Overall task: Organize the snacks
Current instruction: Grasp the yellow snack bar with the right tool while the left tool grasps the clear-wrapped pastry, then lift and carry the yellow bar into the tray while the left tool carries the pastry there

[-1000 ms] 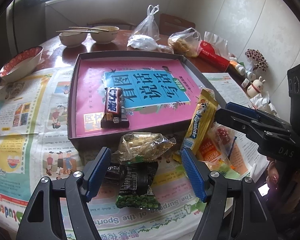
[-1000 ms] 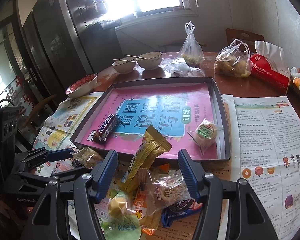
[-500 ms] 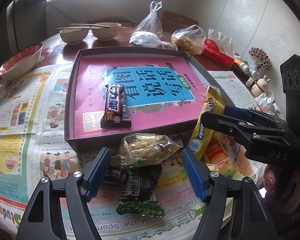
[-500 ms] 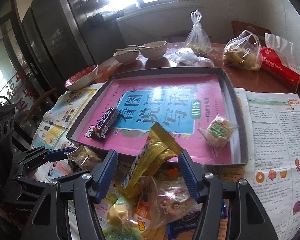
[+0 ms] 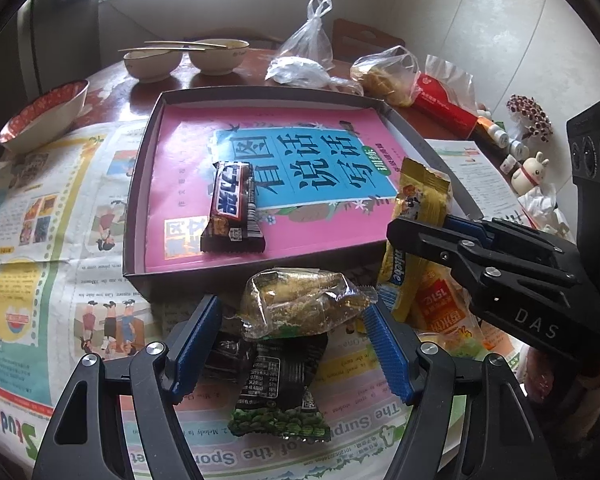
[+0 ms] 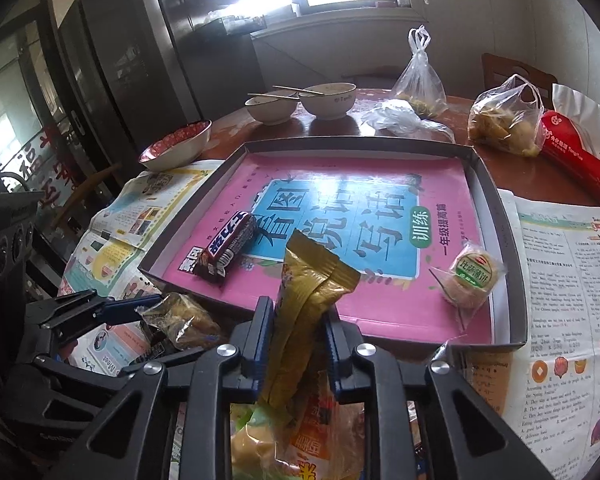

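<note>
The right gripper (image 6: 298,322) has just been closing, and its blue fingers (image 6: 262,332) now clamp a tall gold-yellow foil snack packet (image 6: 308,292) low in the middle of the right wrist view. The packet stands upright, its crimped top rising above the fingers in front of the tray's near wall. Below the fingers lies a heap of other wrapped snacks, among them an orange-and-clear packet (image 6: 312,440).

In the left wrist view the left gripper (image 5: 294,344) holds its ribbed blue fingers (image 5: 196,340) apart at the bottom centre, one on each side of a clear crinkled wrapper of brown snack (image 5: 300,304); the pads do not press on it. That wrapper lies on top of a black-and-green pea packet (image 5: 280,392), on a colourful newspaper (image 5: 60,240) spread over the desk.

Beyond, in mid-frame, sits a shallow dark cardboard tray (image 5: 140,184) lined with a pink and blue booklet cover (image 5: 300,168). A dark brown chocolate bar (image 5: 232,208) lies in its lower left part. In the right wrist view a round pastry in clear wrap with a green label (image 6: 470,280) lies in the tray's lower right corner.

Farther up the frame, on the bare reddish desk (image 6: 332,128), stand two pale bowls with chopsticks (image 5: 188,56), a red-patterned bowl (image 5: 44,116) at the left, knotted plastic bags (image 5: 312,52) and a red tissue pack (image 5: 444,108) at the right.
</note>
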